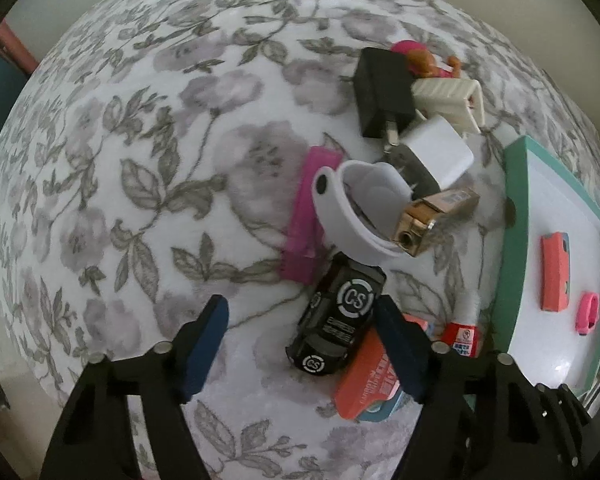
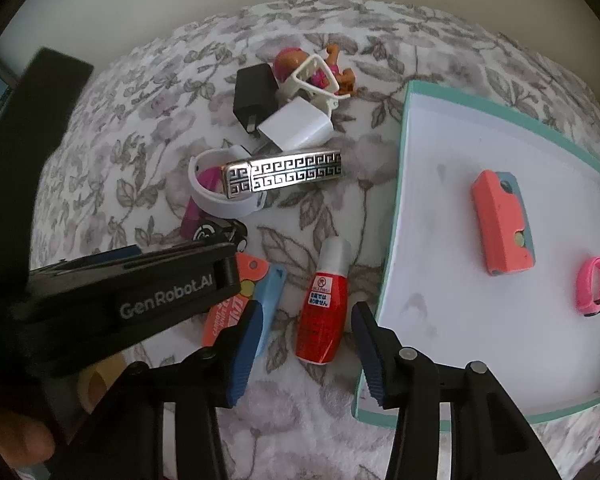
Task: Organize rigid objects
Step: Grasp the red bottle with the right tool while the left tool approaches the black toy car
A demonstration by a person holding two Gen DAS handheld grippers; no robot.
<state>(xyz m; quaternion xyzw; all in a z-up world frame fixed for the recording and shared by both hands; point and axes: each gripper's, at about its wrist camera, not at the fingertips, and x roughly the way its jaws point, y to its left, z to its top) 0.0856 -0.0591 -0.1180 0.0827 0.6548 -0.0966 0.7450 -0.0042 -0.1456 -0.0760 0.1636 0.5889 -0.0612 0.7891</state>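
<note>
A black toy car (image 1: 340, 316) with white "CS" marks lies on the flowered cloth between the fingers of my left gripper (image 1: 300, 304). The right finger (image 1: 396, 336) is close beside the car and the left finger stands well clear, so the gripper is open. In the right wrist view a red bottle (image 2: 322, 312) with a clear cap lies between the fingers of my right gripper (image 2: 307, 312), with a gap on each side; this gripper is open too. The teal-rimmed tray (image 2: 396, 216) holds a coral case (image 2: 500, 224) and a pink band (image 2: 594, 286).
Beyond the car lie a white wristband (image 1: 352, 216), a magenta box (image 1: 308, 220), a patterned metal lighter (image 2: 284, 176), black (image 2: 256, 92) and white chargers (image 2: 296, 128), and a toy figure in a white cart (image 2: 320, 72). An orange and blue tool (image 2: 260, 292) lies left of the bottle.
</note>
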